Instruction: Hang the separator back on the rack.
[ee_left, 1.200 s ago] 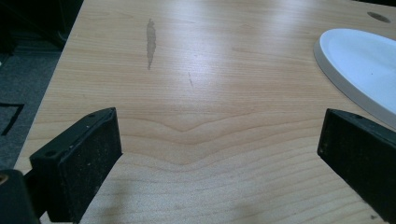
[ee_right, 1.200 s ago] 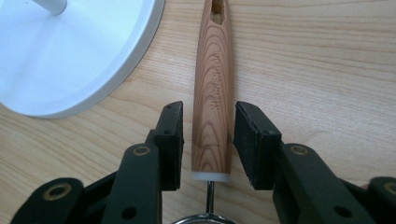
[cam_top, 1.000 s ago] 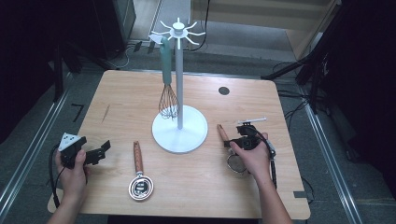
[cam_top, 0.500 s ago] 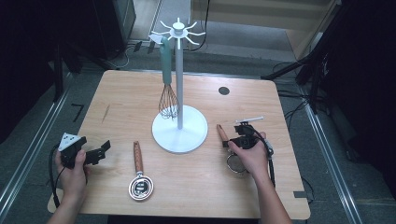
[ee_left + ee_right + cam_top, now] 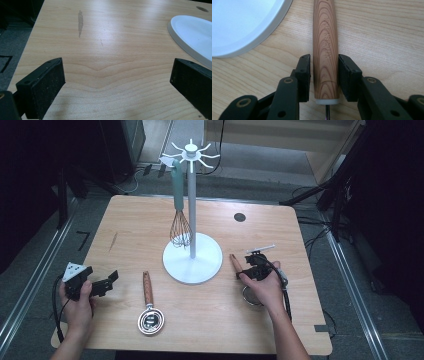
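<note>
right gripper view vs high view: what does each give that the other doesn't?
Right gripper view: grain and engraved lettering on the wooden handle, right gripper straddling it, thin gap at one pad. High view: whisk hanging on the white stand, a second wooden-handled utensil, left gripper open. Both: handle, stand's base, table.

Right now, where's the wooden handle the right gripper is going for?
In the high view the wooden handle lies on the table's right side, just right of the white stand base; the right gripper straddles it.
</note>
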